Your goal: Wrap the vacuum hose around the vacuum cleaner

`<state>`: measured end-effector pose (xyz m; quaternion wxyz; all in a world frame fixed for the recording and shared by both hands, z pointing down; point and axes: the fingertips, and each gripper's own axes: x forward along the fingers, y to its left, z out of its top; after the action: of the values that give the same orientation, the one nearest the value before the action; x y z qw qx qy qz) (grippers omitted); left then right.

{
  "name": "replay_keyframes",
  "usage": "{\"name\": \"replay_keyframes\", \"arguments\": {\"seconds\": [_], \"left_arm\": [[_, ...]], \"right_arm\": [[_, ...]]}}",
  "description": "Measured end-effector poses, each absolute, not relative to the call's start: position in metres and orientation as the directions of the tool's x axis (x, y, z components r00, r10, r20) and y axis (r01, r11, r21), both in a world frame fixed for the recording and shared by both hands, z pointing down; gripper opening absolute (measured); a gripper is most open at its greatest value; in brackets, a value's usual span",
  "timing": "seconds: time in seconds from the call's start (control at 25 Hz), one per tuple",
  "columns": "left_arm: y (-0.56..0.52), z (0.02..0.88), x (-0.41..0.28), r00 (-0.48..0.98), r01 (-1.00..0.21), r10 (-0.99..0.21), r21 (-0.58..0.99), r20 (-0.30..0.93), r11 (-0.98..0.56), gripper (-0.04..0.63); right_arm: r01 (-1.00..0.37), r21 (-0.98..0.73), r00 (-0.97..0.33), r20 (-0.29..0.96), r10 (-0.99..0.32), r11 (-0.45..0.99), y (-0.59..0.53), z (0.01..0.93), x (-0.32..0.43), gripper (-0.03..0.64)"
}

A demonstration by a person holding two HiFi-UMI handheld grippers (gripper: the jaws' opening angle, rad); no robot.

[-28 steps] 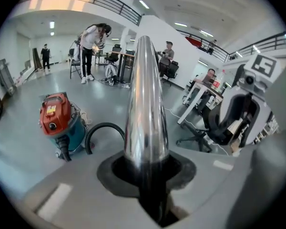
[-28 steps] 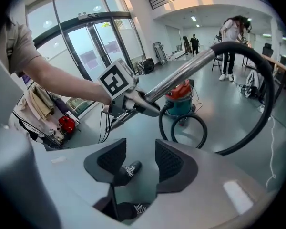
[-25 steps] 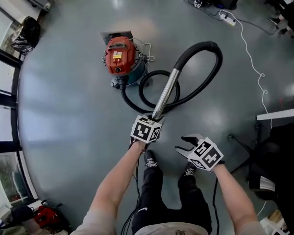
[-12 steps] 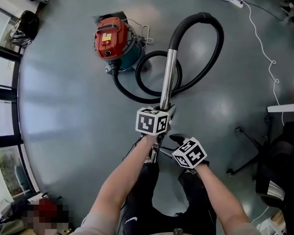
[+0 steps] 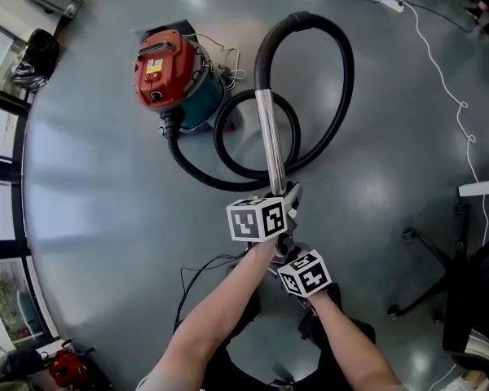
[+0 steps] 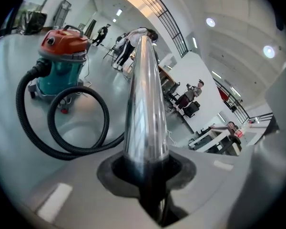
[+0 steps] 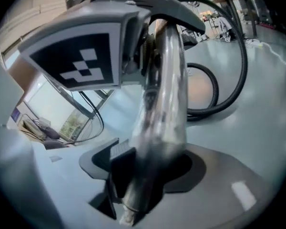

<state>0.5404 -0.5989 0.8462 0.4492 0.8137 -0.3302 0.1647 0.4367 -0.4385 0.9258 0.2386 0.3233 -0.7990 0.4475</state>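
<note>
Far left on the grey floor: one vacuum cleaner, red top over a teal drum, standing upright. From its near side runs the black vacuum hose; it curves along the floor, makes a smaller loop just right of the drum, then sweeps out in a larger loop to the right and arches over at the far end. There it joins a chrome tube, which slants back towards me across the loops. At the tube's near stretch: my left gripper, fingers pinching the chrome tube, which stands up between them in the left gripper view. Just nearer and slightly right: my right gripper, fingers spread and just now widening, with the tube's lower end lying between them. Far right: one white cable trailing across the floor, well apart from the hose.
</note>
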Motion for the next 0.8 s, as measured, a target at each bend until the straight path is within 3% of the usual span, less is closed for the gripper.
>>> {"name": "replay_keyframes", "arguments": {"seconds": [0.04,0.08,0.36,0.56,0.8], "left_arm": [[-0.599,0.857,0.54,0.725,-0.687,-0.401,0.632,0.561,-0.357,0.091],[-0.599,0.867,0.539,0.721,-0.689,-0.409,0.641,0.558,-0.339,0.091],[-0.591,0.929,0.548,0.699,-0.696,-0.46,0.667,0.548,-0.263,0.092],[-0.591,0.957,0.565,0.688,-0.724,-0.445,0.587,0.573,-0.363,0.169],[-0.597,0.999,0.575,0.709,-0.696,-0.425,0.655,0.563,-0.294,0.236]], "right_arm": [[-0.757,-0.522,-0.645,0.696,-0.315,0.394,-0.439,0.939,0.443,0.255],[-0.772,-0.492,-0.622,0.718,-0.314,0.403,-0.438,0.952,0.449,0.219],[-0.748,-0.488,-0.619,0.758,-0.206,0.45,-0.415,1.003,0.482,0.212],[-0.718,-0.459,-0.607,0.781,-0.147,0.524,-0.414,1.027,0.518,0.21],[-0.675,-0.403,-0.577,0.81,-0.102,0.618,-0.426,1.046,0.564,0.205]]}}
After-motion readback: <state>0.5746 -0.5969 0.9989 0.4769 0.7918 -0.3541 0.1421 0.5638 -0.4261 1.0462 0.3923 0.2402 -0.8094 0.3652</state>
